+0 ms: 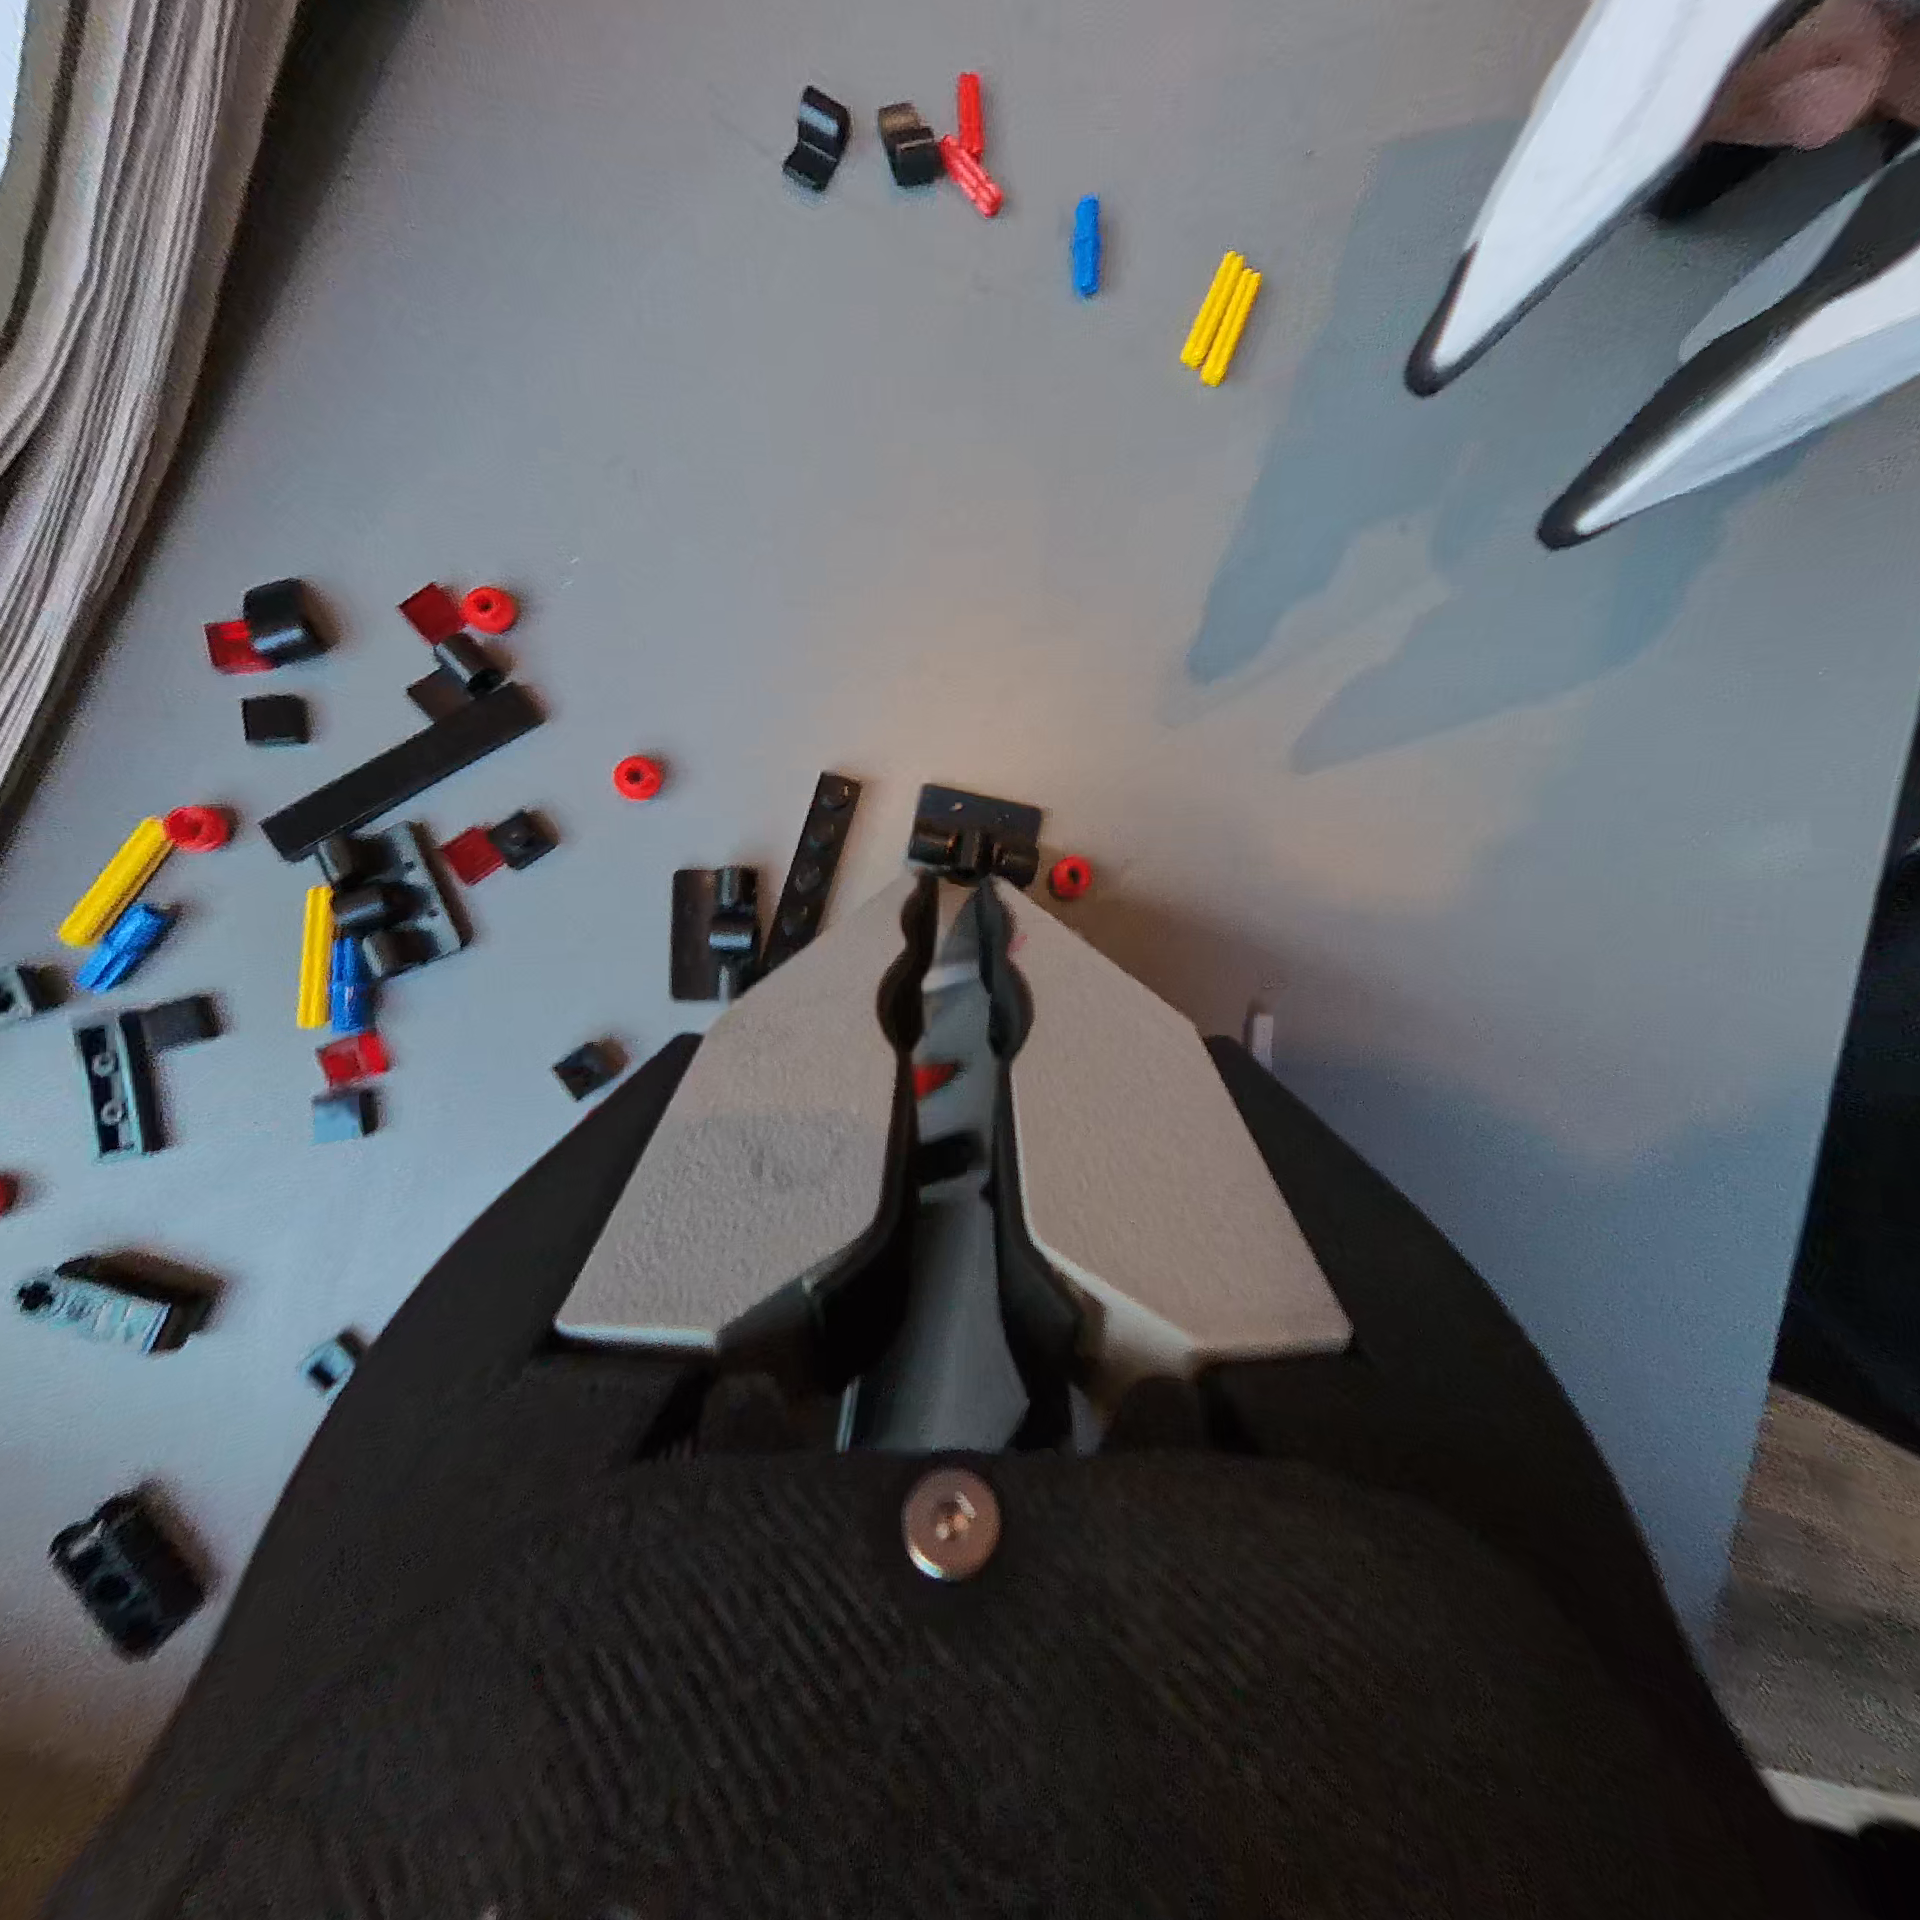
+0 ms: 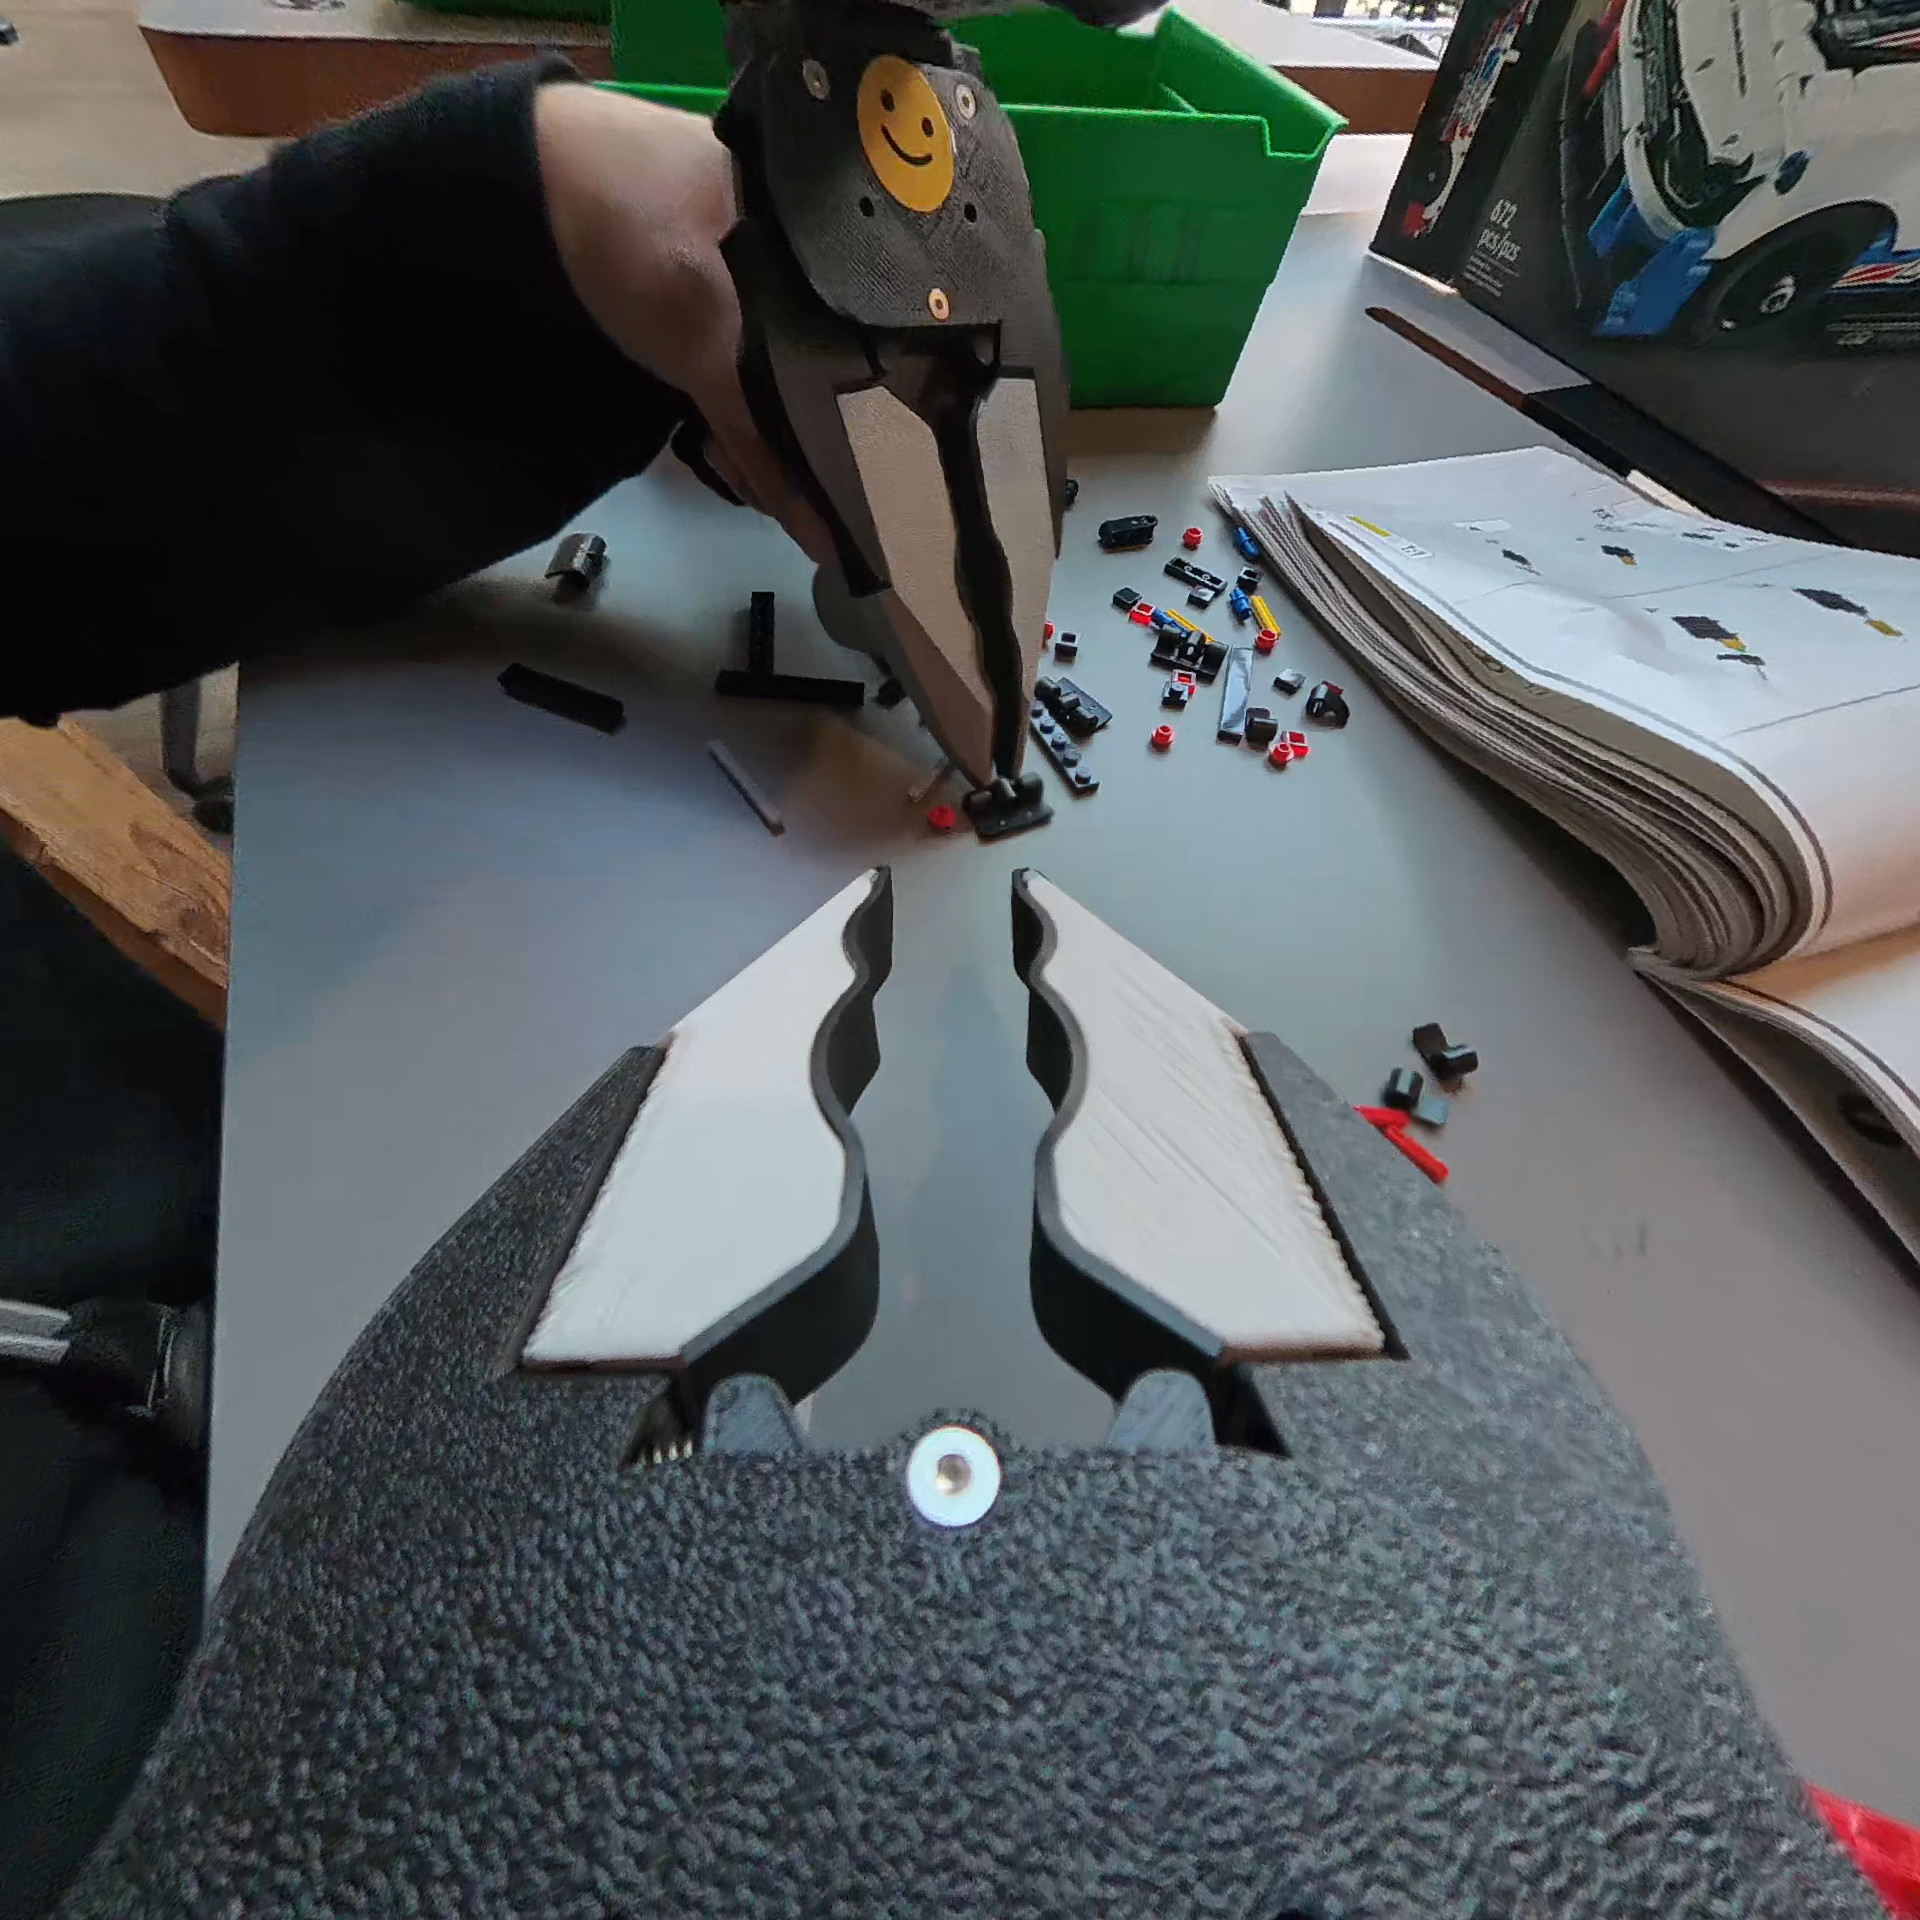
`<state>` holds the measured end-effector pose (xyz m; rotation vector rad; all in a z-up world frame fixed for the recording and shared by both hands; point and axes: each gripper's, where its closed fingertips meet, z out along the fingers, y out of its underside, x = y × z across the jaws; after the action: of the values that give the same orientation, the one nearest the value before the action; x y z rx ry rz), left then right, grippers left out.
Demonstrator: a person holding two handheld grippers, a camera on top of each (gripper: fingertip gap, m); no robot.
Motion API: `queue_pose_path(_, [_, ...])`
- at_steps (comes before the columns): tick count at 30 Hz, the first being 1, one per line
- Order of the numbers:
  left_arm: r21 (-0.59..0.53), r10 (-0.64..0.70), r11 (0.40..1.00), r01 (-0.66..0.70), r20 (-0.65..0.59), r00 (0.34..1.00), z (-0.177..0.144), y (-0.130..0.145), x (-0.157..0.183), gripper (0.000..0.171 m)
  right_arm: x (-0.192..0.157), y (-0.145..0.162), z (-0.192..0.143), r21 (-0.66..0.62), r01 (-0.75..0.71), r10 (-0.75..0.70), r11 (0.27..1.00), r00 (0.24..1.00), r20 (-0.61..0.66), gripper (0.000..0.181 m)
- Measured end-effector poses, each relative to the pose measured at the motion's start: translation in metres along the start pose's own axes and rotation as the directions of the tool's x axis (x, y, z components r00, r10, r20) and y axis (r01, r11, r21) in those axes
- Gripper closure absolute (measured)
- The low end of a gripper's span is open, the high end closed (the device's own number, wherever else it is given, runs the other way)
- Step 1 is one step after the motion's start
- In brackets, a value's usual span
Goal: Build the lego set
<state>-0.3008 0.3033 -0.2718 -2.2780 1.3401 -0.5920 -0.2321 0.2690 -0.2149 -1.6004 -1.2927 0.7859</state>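
Carefully, we are pinching the small black clip-topped lego plate [image 1: 977,831] on the grey desk [image 1: 935,468] with the left hand-held gripper [image 1: 956,894], keeping it level, while the right hand-held gripper [image 2: 951,883] is hovering with fingers apart.

Printed writing on set box [image 2: 1662,177], small print on open instruction booklet [image 2: 1558,644]

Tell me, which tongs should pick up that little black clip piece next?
Left. The left tongs already pinch the black clip piece on the table; the right tongs hang open, farther back.
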Motion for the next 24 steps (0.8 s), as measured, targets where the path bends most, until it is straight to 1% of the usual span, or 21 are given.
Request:
queue_pose_path(2, [0.016,-0.015,1.000,0.015,-0.008,1.000,0.005,-0.007,-0.001,0.171,-0.001,0.001,-0.007,0.006,0.000,0.000,1.000,1.000,-0.010,0.159])
queue_pose_path(7, [0.020,-0.037,0.999,0.037,0.004,0.999,0.023,-0.034,-0.004,0.167,-0.003,0.006,-0.021,0.014,0.020,-0.019,1.000,1.000,-0.024,0.159])
queue_pose_path(9, [-0.007,-0.022,1.000,0.022,0.020,1.000,0.030,-0.045,-0.003,0.165,-0.003,0.007,-0.025,0.019,0.041,-0.041,0.999,0.999,-0.035,0.159])
queue_pose_path(11, [-0.046,0.031,0.999,-0.026,0.108,0.994,0.024,-0.050,-0.011,0.167,-0.004,0.007,-0.029,0.031,0.060,-0.059,0.998,0.997,-0.041,0.159])
queue_pose_path(12, [-0.050,0.058,0.997,-0.052,0.140,0.988,0.014,-0.052,-0.013,0.170,-0.005,0.006,-0.030,0.041,0.069,-0.067,0.997,0.997,-0.042,0.159])
queue_pose_path(13, [-0.043,0.071,0.997,-0.065,0.157,0.985,0.002,-0.053,-0.015,0.168,-0.006,0.006,-0.032,0.050,0.079,-0.077,0.996,0.996,-0.043,0.159])
queue_pose_path(15, [-0.051,0.051,0.998,-0.042,0.194,0.980,-0.025,-0.044,-0.021,0.163,-0.007,0.003,-0.036,0.077,0.107,-0.103,0.991,0.993,-0.055,0.159])
queue_pose_path(16, [-0.080,0.023,0.997,-0.005,0.221,0.975,-0.036,-0.033,-0.027,0.161,-0.008,0.002,-0.038,0.090,0.124,-0.118,0.988,0.991,-0.064,0.160])
queue_pose_path(18, [-0.121,-0.032,0.991,0.060,0.220,0.975,-0.049,-0.013,-0.027,0.156,-0.011,0.001,-0.039,0.100,0.152,-0.145,0.983,0.987,-0.072,0.160])
queue_pose_path(20, [-0.114,-0.074,0.989,0.096,0.182,0.981,-0.047,-0.008,-0.014,0.154,-0.013,0.001,-0.039,0.101,0.172,-0.165,0.980,0.983,-0.076,0.161])
queue_pose_path(21, [-0.122,-0.074,0.988,0.094,0.163,0.984,-0.042,-0.009,-0.006,0.152,-0.014,0.001,-0.038,0.100,0.177,-0.170,0.979,0.982,-0.076,0.161])
queue_pose_path(24, [-0.160,-0.007,0.986,0.036,0.181,0.983,-0.021,-0.017,0.006,0.155,-0.015,0.000,-0.040,0.111,0.183,-0.175,0.977,0.982,-0.077,0.161])
